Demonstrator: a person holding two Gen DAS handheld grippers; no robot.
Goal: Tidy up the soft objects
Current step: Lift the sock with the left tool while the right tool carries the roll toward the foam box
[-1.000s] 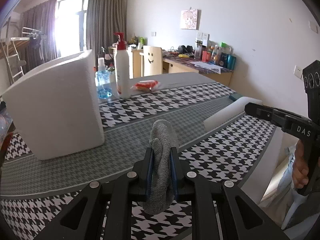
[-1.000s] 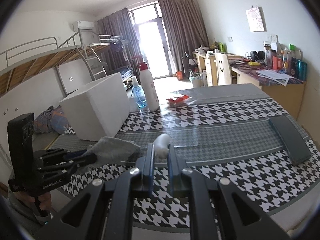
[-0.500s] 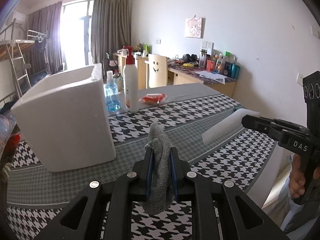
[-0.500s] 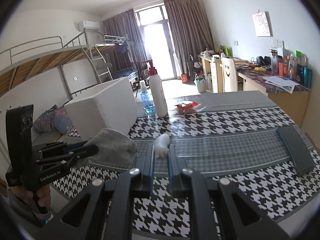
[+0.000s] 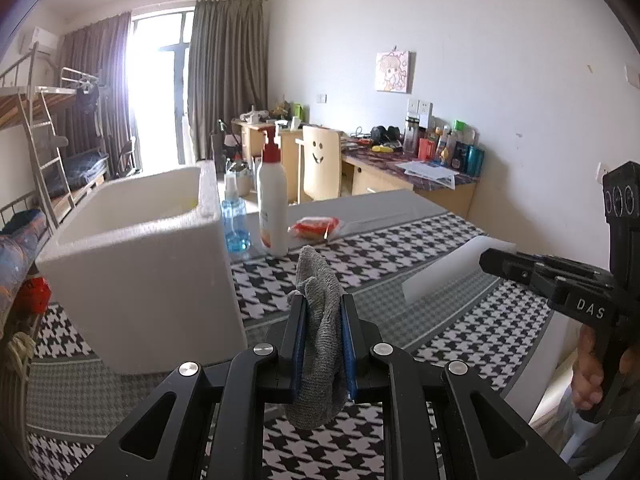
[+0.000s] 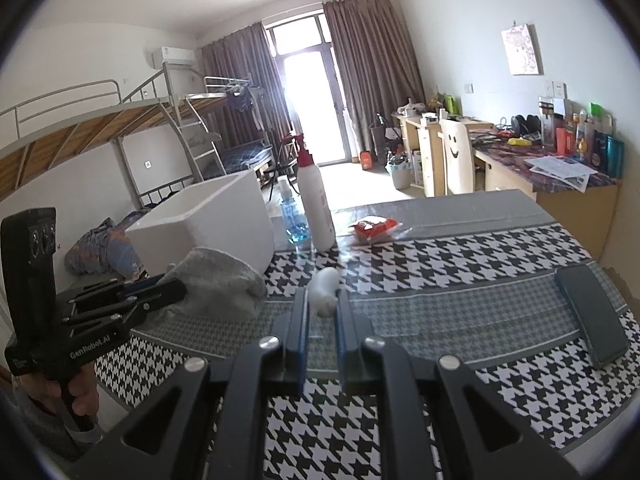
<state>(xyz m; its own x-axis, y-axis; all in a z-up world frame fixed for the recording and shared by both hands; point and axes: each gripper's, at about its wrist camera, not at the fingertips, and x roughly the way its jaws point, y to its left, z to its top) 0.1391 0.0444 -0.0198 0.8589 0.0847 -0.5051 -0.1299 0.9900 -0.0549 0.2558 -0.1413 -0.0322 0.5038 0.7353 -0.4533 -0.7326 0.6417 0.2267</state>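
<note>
Grey and knitted, one soft cloth (image 5: 320, 332) sits pinched between the two blue pads of the left gripper (image 5: 323, 342) in the left wrist view. Its long side runs up and down: the top end pokes up past the fingertips and the bottom end hangs down under them. It is held up over the black-and-white checked table (image 5: 400, 248). One white foam box (image 5: 148, 268) stands open on the table to the left. Just beside the box stand one blue spray bottle (image 5: 235, 220) and one tall white pump bottle (image 5: 273, 204). One red packet (image 5: 314, 227) lies near them. On the right, the right gripper (image 5: 486, 259) holds one end of a white foam piece (image 5: 444, 272), which points away toward the far left.

From the right wrist view, the right gripper (image 6: 322, 312) squeezes that white foam piece (image 6: 326, 292) between its fingers, and the piece points straight ahead. The left gripper (image 6: 176, 290) on the left pinches the grey cloth (image 6: 224, 280), which bunches out in front of the foam box (image 6: 216, 216). One dark flat case (image 6: 592, 312) lies on the table (image 6: 460, 264) at the right.
</note>
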